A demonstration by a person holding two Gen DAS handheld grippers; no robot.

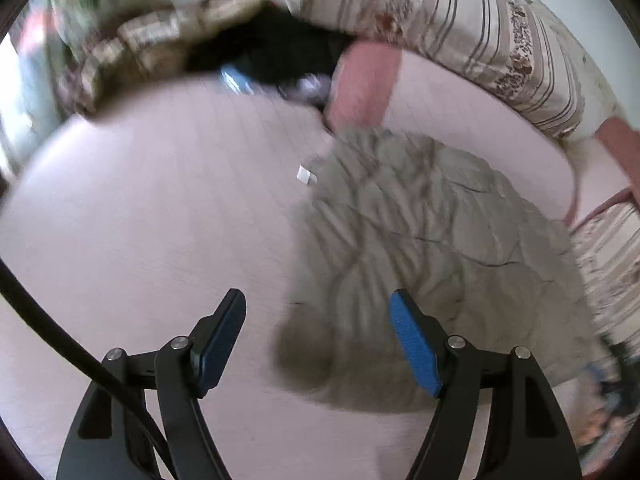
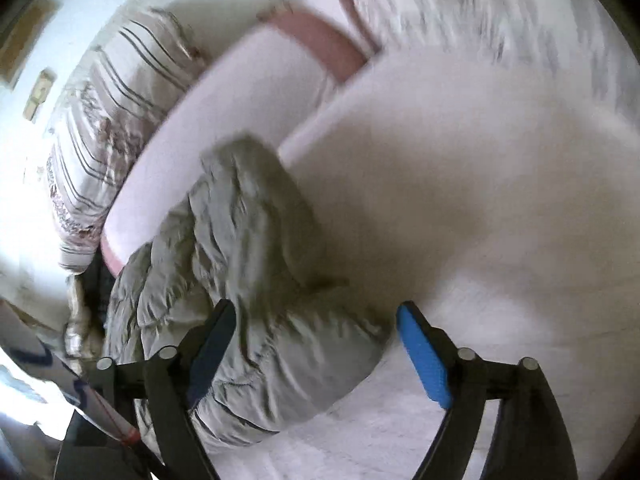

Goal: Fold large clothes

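Both grippers are empty right now. The left hand-held gripper (image 1: pixel 318 334) is spread wide over the bed sheet (image 1: pixel 140 220), and the puffy grey jacket (image 1: pixel 420 240) sits just off to its right, stretching away toward the striped pillows (image 1: pixel 480 32). The right hand-held gripper (image 2: pixel 316 344) is spread too, with the jacket's near end right under its left finger, so it looks the closer one.

Pale pink bed (image 1: pixel 140 220), striped quilt (image 1: pixel 460 20)
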